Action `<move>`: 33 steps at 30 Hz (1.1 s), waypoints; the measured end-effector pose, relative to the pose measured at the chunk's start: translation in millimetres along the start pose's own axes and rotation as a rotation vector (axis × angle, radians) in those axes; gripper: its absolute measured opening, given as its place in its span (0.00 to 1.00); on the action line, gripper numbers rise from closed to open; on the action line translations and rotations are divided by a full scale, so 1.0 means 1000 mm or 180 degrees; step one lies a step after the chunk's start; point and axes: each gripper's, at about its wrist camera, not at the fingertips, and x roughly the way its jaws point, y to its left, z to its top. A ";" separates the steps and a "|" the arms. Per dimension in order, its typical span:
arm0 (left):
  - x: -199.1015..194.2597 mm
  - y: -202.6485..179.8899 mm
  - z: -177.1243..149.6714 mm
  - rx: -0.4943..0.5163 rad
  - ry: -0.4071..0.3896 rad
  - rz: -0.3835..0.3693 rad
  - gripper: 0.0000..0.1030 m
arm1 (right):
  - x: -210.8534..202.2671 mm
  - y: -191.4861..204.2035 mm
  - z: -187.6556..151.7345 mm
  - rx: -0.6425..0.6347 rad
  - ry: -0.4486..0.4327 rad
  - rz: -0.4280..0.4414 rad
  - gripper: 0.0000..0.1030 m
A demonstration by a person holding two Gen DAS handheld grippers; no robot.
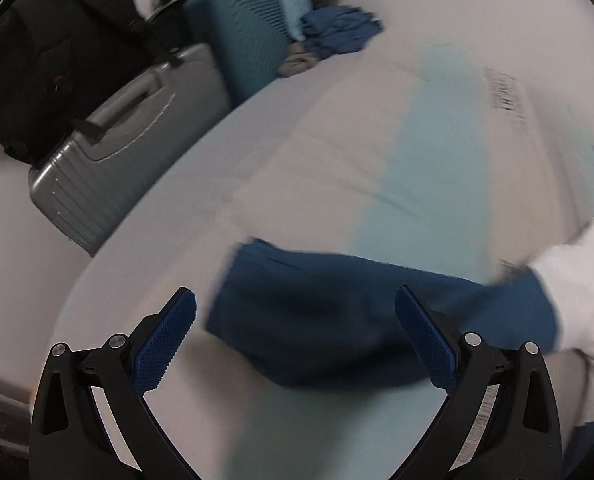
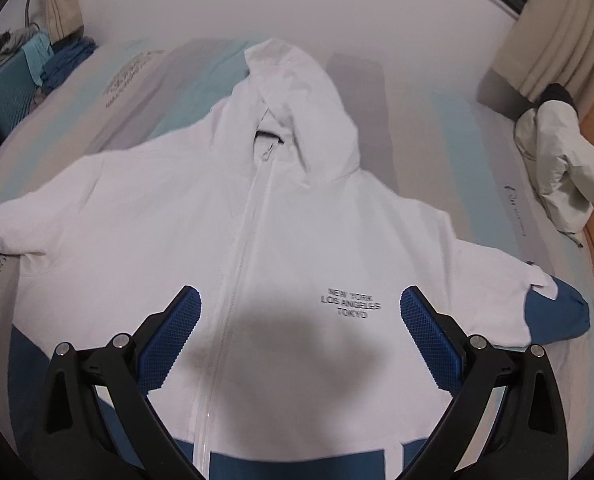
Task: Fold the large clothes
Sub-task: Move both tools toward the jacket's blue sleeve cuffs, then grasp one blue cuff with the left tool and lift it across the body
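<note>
**White hoodie spread flat on bed, both grippers above it with fingers apart**

A white zip-up hoodie (image 2: 281, 208) with blue cuffs and hem lies face up on a pale striped bed (image 2: 473, 184), hood pointing toward the wall, sleeves stretched out to either side. The right gripper (image 2: 300, 336) hangs over the chest of the garment, fingers spread wide and holding nothing, its shadow falling beside the printed city names. The left gripper (image 1: 295, 340) hovers at the blue end of one sleeve (image 1: 337, 320), fingers likewise released; that view is blurred, so whether they touch the cloth cannot be told. Beside the bed stand a grey suitcase (image 1: 121, 152) and a teal suitcase (image 1: 249, 36), with a black bag (image 1: 53, 52) on the grey one. A cream jacket (image 2: 557, 176) sits bunched at the bed's far right edge
</note>
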 end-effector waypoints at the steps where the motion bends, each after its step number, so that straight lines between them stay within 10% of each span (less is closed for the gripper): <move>1: 0.010 0.012 0.004 -0.0018 0.0045 -0.0027 0.94 | 0.008 0.003 0.000 -0.0005 0.0046 0.0009 0.93; 9: 0.069 0.042 0.000 -0.0205 0.0501 -0.0371 0.82 | 0.050 0.004 0.001 0.0086 0.0280 -0.0016 0.93; 20: 0.081 0.023 0.003 -0.0227 0.0553 -0.0464 0.10 | 0.089 -0.032 0.013 0.0053 0.0441 -0.0206 0.93; 33: -0.003 -0.031 0.013 -0.0317 0.0111 -0.0595 0.05 | 0.134 -0.098 0.024 0.0264 0.0495 -0.0362 0.93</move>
